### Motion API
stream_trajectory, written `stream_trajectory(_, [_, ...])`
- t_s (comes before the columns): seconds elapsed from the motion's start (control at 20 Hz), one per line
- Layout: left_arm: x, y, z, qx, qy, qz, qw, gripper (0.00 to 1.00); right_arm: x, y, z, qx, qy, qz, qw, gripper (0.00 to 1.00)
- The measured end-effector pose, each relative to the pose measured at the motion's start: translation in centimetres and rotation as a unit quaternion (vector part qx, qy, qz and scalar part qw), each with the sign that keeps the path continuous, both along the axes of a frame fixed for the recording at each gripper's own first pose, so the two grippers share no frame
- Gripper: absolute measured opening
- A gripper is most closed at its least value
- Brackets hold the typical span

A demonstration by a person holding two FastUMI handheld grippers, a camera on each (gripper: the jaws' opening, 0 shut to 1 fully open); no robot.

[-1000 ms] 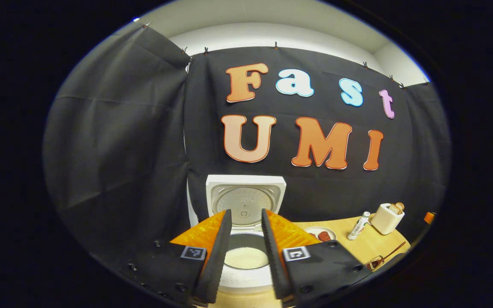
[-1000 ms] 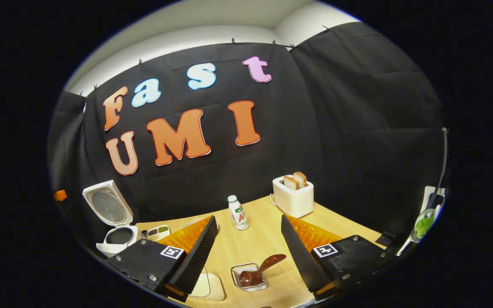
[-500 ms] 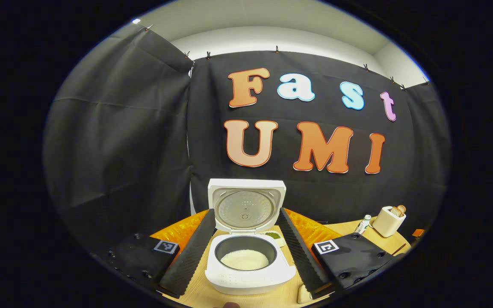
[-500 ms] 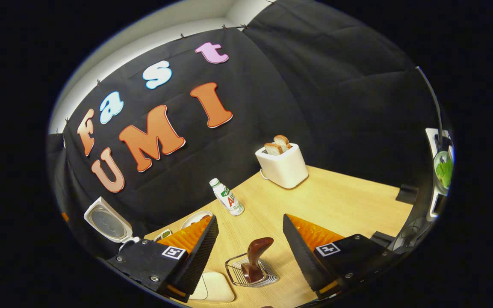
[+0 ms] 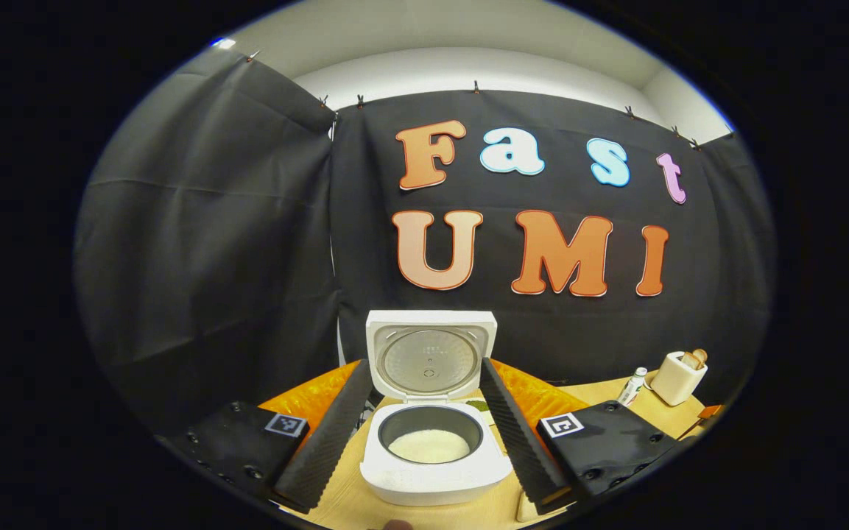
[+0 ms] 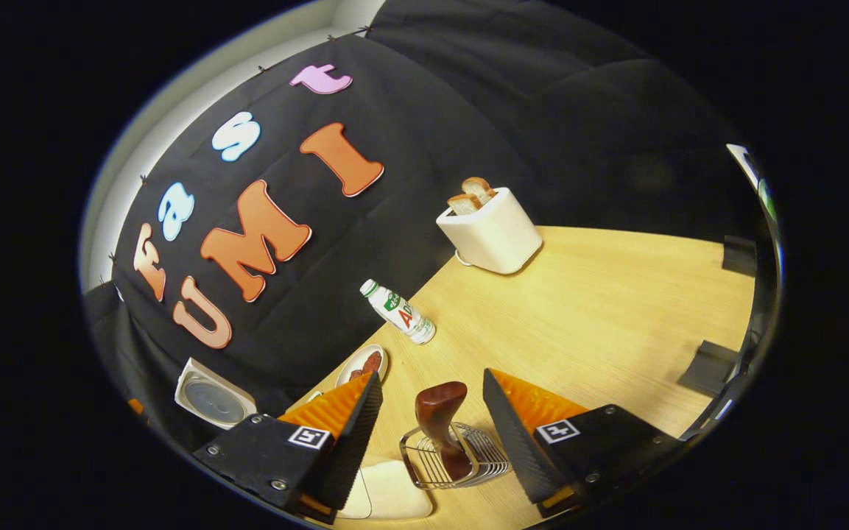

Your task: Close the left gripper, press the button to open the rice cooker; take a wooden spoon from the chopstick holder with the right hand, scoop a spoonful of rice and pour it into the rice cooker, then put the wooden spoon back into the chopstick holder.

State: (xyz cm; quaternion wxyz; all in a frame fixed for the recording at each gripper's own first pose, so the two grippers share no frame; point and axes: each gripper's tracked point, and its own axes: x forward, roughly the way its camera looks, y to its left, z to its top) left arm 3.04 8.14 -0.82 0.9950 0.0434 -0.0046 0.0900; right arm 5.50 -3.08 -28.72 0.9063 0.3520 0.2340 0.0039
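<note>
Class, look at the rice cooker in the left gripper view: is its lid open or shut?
Open. The rice cooker has its lid standing upright behind the pot, and white rice shows inside.

White rice cooker (image 5: 435,471) with a dark inner pot, pale rice (image 5: 428,445) inside. Dark brown spoon (image 6: 440,412) in a silvery wire holder (image 6: 453,465). Cream toaster (image 6: 490,234), light wood table (image 6: 601,309).
</note>
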Motion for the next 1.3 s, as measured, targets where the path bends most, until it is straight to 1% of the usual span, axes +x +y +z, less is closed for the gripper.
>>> stream_trajectory(0.05, [-0.1,0.2,0.0,0.003,0.001,0.005,1.0,0.99,-0.1,0.0,-0.4,0.015,0.004,0.0,1.0,0.82])
stream_trajectory(0.1, [-0.2,0.3,0.1,0.002,0.002,0.006,1.0,0.99,0.1,0.1,-0.6,0.032,0.005,-0.002,0.999,0.74])
stream_trajectory(0.15, [-0.3,0.3,0.0,0.0,0.004,0.008,1.0,0.99,0.3,0.3,-0.7,0.046,0.006,-0.003,0.999,0.7])
stream_trajectory(0.2, [-0.4,0.3,0.0,0.0,0.007,0.009,1.0,0.99,0.6,0.4,-0.9,0.053,0.007,-0.004,0.999,0.62])
stream_trajectory(0.25, [-0.5,0.5,-0.2,0.001,0.008,0.012,1.0,0.99,0.8,0.5,-1.4,0.056,0.009,-0.002,0.998,0.58])
stream_trajectory(0.3, [-0.5,0.6,-0.2,0.001,0.009,0.014,1.0,0.99,1.0,0.9,-1.2,0.066,0.006,0.003,0.998,0.48])
stream_trajectory(0.35, [-0.6,0.7,-0.3,0.001,0.009,0.016,1.0,0.99,1.3,1.0,-1.2,0.072,0.008,0.001,0.997,0.43])
stream_trajectory(0.4, [-0.7,0.8,-0.4,0.0,0.011,0.018,1.0,0.99,1.4,1.0,-1.2,0.074,0.009,0.001,0.997,0.34])
stream_trajectory(0.55, [-0.9,1.0,-1.2,-0.006,0.019,0.019,1.0,0.99,1.9,1.3,-1.2,0.064,0.01,-0.002,0.998,0.29])
stream_trajectory(0.7, [-0.8,1.3,-1.3,-0.012,0.019,0.019,1.0,0.99,1.9,1.8,-0.6,0.036,0.014,0.006,0.999,0.19])
stream_trajectory(0.8, [-0.5,1.5,-1.3,-0.017,0.018,0.016,1.0,1.0,1.7,2.0,0.4,0.02,0.016,0.013,1.0,0.19])
stream_trajectory(0.95, [-0.4,2.0,-1.5,-0.02,0.016,0.011,1.0,0.99,1.4,2.6,3.6,-0.01,-0.004,0.02,1.0,0.18])
stream_trajectory(1.1, [-0.4,2.6,-1.9,-0.021,0.021,0.007,1.0,1.0,1.0,3.2,6.6,-0.05,-0.029,0.027,0.998,0.18])
stream_trajectory(1.2, [-0.2,3.2,-1.9,-0.019,0.02,0.006,1.0,0.99,0.6,4.1,8.8,-0.061,-0.047,0.035,0.996,0.18])
stream_trajectory(1.3, [-0.2,3.6,-1.8,-0.019,0.017,0.004,1.0,0.99,0.2,5.3,10.6,-0.062,-0.063,0.044,0.995,0.18])
